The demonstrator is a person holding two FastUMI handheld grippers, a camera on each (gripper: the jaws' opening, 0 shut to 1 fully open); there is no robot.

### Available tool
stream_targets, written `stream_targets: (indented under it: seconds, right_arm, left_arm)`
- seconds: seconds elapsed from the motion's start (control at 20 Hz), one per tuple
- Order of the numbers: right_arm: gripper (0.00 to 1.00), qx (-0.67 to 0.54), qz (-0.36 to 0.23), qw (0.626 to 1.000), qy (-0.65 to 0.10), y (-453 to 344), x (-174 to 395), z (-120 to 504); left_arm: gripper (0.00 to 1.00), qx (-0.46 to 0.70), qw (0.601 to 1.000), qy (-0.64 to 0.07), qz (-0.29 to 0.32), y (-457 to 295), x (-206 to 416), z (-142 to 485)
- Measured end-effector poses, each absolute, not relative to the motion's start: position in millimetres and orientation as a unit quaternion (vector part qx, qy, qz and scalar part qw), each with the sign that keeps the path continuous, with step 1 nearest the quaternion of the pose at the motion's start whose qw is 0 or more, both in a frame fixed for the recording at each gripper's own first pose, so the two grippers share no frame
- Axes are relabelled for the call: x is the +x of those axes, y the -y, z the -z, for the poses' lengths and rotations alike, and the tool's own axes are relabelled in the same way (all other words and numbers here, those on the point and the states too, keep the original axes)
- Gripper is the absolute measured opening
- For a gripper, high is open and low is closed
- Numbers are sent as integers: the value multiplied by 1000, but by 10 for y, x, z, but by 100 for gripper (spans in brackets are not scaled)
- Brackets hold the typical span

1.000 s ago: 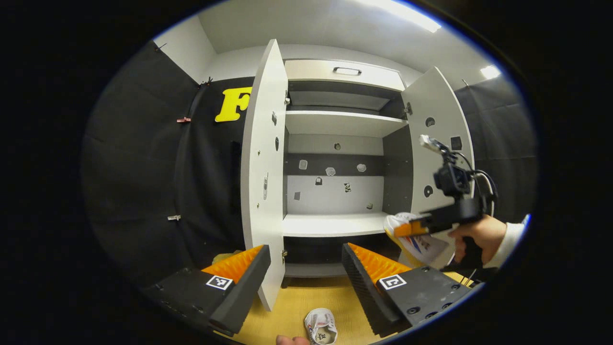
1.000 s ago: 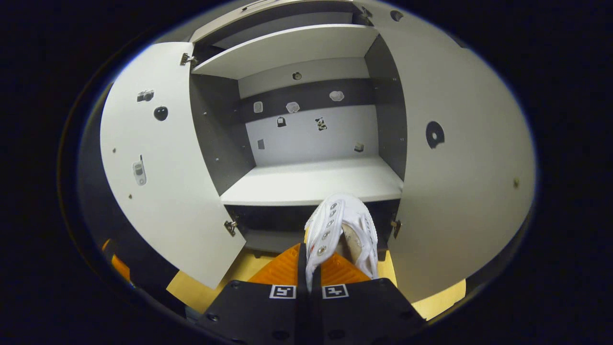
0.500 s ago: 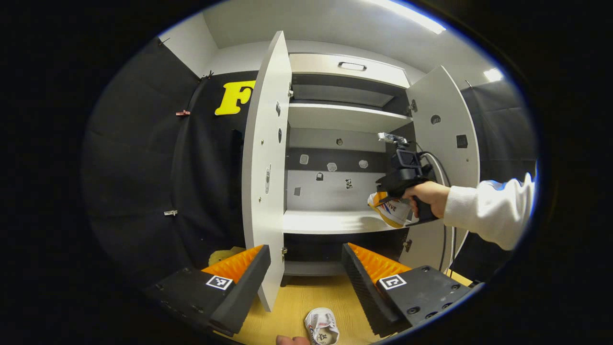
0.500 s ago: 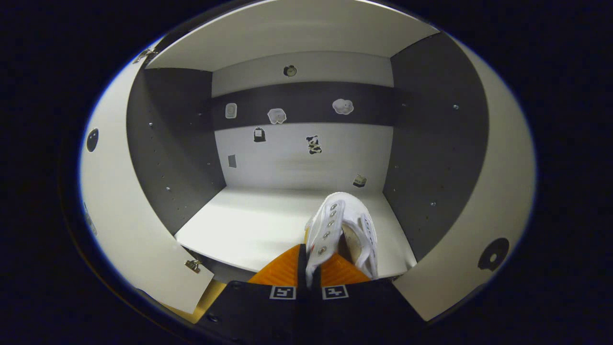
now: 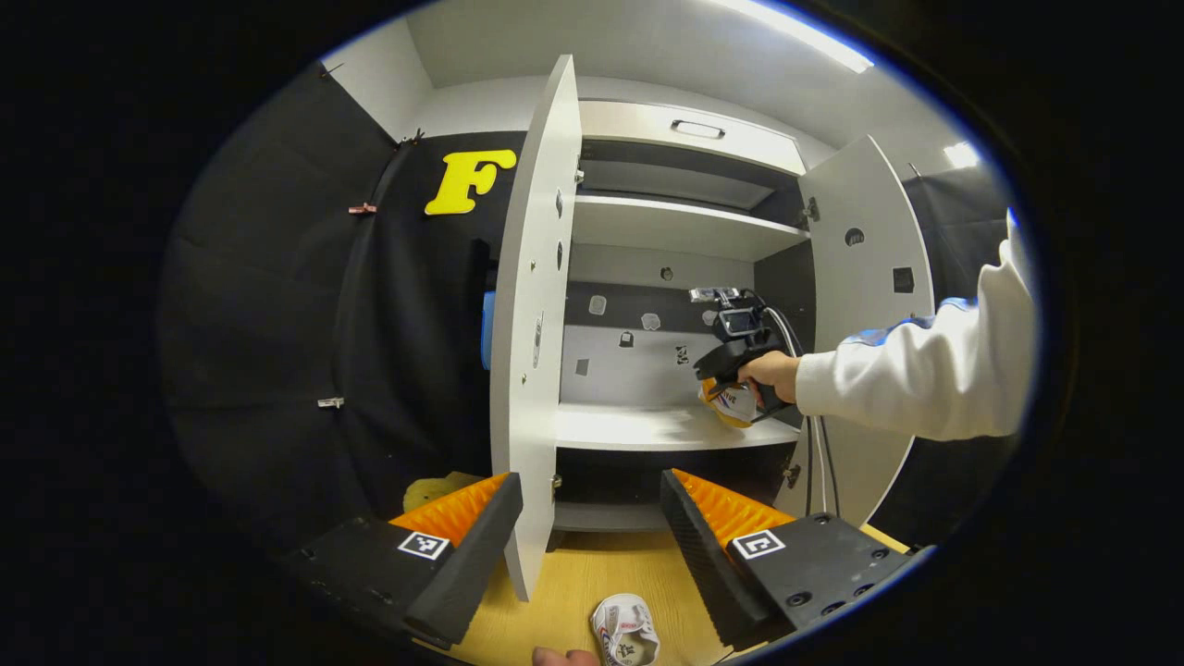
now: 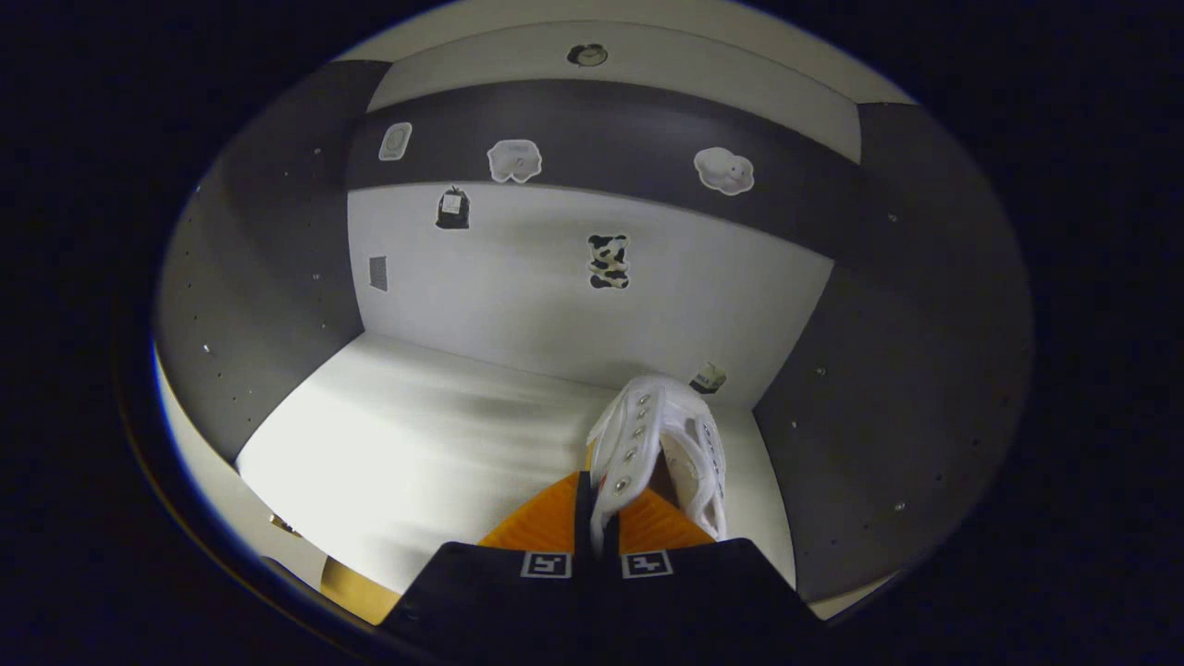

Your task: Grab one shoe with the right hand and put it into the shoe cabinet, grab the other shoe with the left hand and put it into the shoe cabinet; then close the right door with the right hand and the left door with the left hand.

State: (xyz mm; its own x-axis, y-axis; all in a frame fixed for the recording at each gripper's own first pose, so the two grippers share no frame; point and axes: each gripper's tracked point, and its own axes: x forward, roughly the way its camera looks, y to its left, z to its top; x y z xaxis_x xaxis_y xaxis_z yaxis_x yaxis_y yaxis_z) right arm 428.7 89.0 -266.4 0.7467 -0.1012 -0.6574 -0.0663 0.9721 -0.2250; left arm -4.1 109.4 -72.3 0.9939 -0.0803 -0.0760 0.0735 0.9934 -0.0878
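White shoe sits pinched in the right tool, over the cabinet shelf.

My right gripper pinches the eyelet edge of a white canvas lace-up shoe between both fingers, holding it just ahead over the white cabinet shelf, near its dark right wall.

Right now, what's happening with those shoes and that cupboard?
A person is putting shoes away with a hand-held tool in each hand. The right tool is shut on a white shoe, holding it inside the shoe cabinet over the lower shelf. The left tool hangs open in front. The other shoe lies on the floor. Both doors stand open.
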Motion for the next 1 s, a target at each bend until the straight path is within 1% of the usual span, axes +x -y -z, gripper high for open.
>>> stream_targets:
  seconds: [0.1,0.25,0.4,0.5,0.55,0.7,0.75,0.8,0.85,0.9,0.95,1.0]
  right_arm:
    - [5,-125,5,923,-364,-907,4324,2789]
    - [5,-151,-17,911,-383,-968,4320,3011]
    - [5,-169,-19,910,-378,-986,4357,3021]
    - [7,-175,-7,910,-376,-957,4364,3020]
    - [12,-177,-4,910,-375,-950,4350,3006]
    - [23,-151,-9,914,-375,-1001,4285,2956]
    - [34,-136,-14,917,-376,-1043,4257,2921]
    - [40,-122,-18,919,-376,-1085,4217,2881]
    - [59,-109,-27,921,-372,-1139,4172,2826]
    - [67,-102,-33,926,-361,-1188,4137,2746]
    - [86,-99,-39,931,-348,-1228,4100,2670]
    - [95,-97,-37,937,-333,-1249,4048,2547]
  left_arm:
    - [95,-45,997,-45,34,-1130,-57,777]
    - [95,-50,997,-51,27,-1191,-52,834]
    - [95,-53,997,-53,23,-1228,-63,856]
    - [95,-55,997,-52,23,-1222,-80,845]
    - [95,-55,997,-52,23,-1215,-81,842]
    - [95,-52,997,-50,26,-1173,-83,833]
    - [95,-51,997,-49,27,-1157,-101,818]
    - [95,-52,997,-48,28,-1141,-112,819]
    - [95,-52,997,-47,29,-1128,-128,804]
    - [95,-53,997,-46,30,-1108,-139,794]
    - [95,-54,997,-45,29,-1097,-157,786]
    - [95,-55,997,-44,29,-1084,-170,779]
